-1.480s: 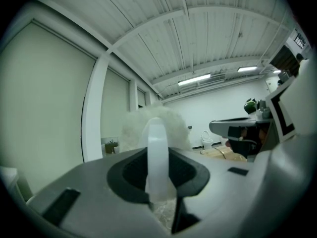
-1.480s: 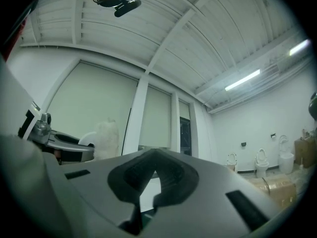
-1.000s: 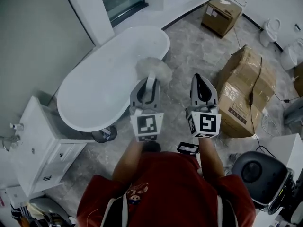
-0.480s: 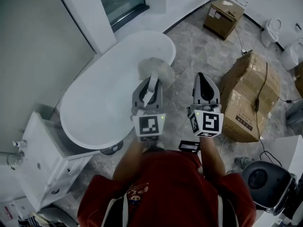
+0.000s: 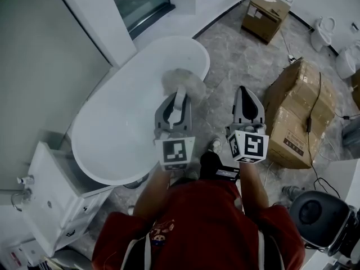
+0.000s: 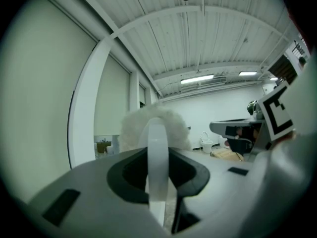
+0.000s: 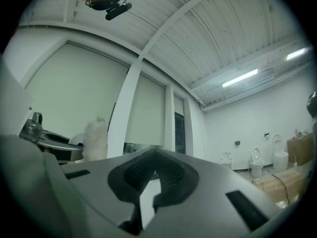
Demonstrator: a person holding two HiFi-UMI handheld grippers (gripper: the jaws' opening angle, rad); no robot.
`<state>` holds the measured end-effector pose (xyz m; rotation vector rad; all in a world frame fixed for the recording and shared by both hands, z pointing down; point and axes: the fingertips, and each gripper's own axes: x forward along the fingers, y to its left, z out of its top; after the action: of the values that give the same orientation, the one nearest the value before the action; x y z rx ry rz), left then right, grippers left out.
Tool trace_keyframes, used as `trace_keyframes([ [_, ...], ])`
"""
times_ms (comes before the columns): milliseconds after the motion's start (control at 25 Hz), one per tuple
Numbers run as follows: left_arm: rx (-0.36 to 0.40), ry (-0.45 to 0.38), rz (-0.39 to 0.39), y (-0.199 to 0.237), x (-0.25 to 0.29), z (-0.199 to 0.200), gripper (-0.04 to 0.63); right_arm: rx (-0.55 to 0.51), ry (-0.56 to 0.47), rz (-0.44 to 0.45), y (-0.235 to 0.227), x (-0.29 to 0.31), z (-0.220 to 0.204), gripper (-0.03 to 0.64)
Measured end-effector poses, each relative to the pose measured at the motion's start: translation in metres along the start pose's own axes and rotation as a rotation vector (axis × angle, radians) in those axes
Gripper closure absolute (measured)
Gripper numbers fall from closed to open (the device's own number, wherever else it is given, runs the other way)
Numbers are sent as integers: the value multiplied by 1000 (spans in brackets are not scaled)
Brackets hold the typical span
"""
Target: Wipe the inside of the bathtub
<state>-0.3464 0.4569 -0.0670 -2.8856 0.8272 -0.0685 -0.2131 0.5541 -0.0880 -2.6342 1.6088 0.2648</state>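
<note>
Both grippers edge nearer the bathtub (image 5: 126,125), left gripper (image 5: 178,101) clamped on the fluffy duster (image 5: 184,81), right gripper (image 5: 246,94) jaws together, empty.

- The bathtub (image 5: 121,122) is lying on the floor (image 5: 236,55), running from lower left to upper right, ahead and to the left of the person (image 5: 197,229).
- A cabinet (image 5: 53,201) is standing just beside the bathtub's near left end.
- The duster (image 5: 183,82) is sitting between the jaws of the left claw (image 5: 179,97), with its head showing over the bathtub's right side, near the rim.
- The right claw (image 5: 247,91) is hanging to the right of the left claw, over the floor and apart from the bathtub.
- A large cardboard box (image 5: 298,106) is lying on the floor, right of the right claw.
- A second box (image 5: 267,13) is sitting well behind it.
- A toilet (image 5: 323,35) is standing at the far right.
</note>
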Motion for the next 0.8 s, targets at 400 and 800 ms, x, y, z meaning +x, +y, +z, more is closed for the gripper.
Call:
trace_keyframes([
  [400,6,5,-9,-2,82,-7,505,-6,-17,11,-41,64,-13,604],
  [800,16,18,3,-23,202,4,505,-3,-31,29,-117,156,-22,604],
])
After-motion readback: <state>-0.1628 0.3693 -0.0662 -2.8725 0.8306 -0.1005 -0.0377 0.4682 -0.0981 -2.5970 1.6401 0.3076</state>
